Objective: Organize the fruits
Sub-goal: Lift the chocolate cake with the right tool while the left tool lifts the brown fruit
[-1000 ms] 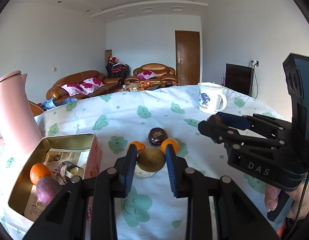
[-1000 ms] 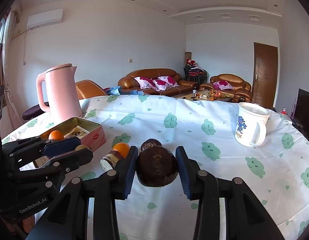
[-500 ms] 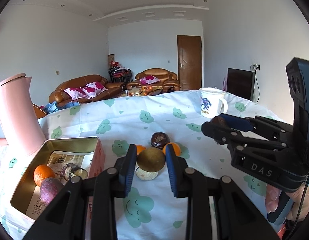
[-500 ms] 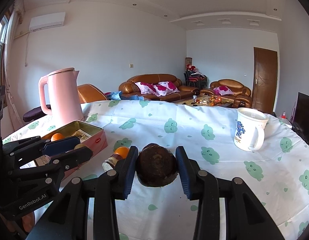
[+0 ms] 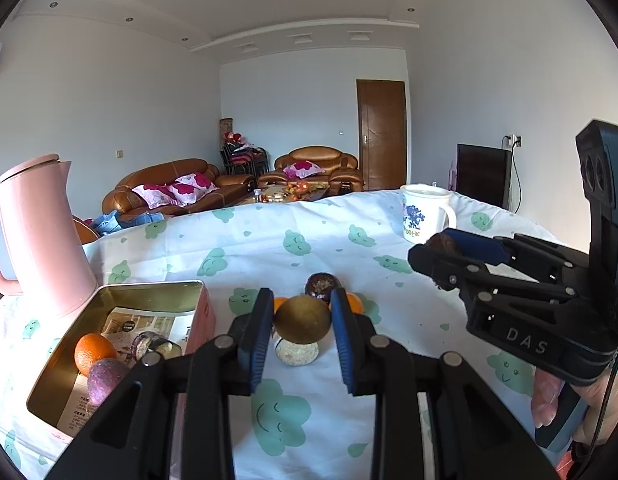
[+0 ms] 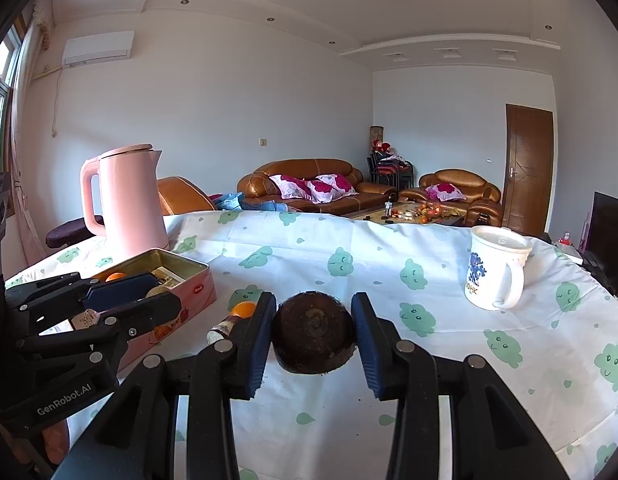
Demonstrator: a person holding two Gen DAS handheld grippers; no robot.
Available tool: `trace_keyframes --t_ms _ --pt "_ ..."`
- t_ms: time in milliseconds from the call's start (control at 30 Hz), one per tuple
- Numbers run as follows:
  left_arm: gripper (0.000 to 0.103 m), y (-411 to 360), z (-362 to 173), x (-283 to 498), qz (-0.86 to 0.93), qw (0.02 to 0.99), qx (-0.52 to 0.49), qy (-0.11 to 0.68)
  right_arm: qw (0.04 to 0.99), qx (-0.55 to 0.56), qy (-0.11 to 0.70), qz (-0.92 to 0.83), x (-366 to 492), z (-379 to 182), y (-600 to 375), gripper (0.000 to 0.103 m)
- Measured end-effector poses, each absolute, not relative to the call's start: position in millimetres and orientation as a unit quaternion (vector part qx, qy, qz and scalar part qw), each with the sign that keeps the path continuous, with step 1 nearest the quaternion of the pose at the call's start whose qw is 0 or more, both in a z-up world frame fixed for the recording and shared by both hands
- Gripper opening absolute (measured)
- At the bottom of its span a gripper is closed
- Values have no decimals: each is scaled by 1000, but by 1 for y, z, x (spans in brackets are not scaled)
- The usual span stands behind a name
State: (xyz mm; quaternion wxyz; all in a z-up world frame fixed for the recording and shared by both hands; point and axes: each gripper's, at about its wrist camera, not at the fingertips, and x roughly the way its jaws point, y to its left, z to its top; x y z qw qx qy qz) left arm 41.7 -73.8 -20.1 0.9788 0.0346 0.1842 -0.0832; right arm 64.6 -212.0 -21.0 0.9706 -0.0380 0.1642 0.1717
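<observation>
Fruits (image 5: 302,322) (image 6: 313,338) sit clamped, held above open tablecloth (image 5: 389,344) beside tin (image 5: 149,292).

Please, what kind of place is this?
Most likely a home living room: brown leather sofas with floral cushions, a wall air conditioner, and a table under a cloud-print tablecloth.

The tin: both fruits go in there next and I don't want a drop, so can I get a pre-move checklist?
1. Left hand-held gripper shut on the greenish-brown fruit: ok.
2. Right hand-held gripper shut on the dark brown fruit: ok.
3. Tin open, no lid on it: ok.
4. Room in the tin beside the orange and purple fruit: ok.
5. Pink kettle clear of the tin: cannot tell, it stands close behind.
</observation>
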Motion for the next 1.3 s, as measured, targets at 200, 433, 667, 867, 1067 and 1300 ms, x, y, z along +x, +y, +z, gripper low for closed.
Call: trace_keyframes --t_ms 200,433,667,867,1067,1300 --pt "31 -73 -20 39 -81 980 36 178 972 -39 154 172 61 -20 -212 41" --pt "31 -74 -18 35 -78 982 37 168 974 -38 145 171 58 -20 -212 41" --pt "31 -76 -16 29 -74 984 45 154 975 -37 140 169 56 -19 -213 41" --pt "31 -75 -14 28 -74 985 37 151 976 -37 138 167 55 -19 -213 41" --pt "31 -75 -14 28 -74 985 39 152 976 -37 137 164 54 -18 -213 41" --pt "31 -68 -14 30 -69 985 38 155 975 -40 140 168 54 -18 -204 41"
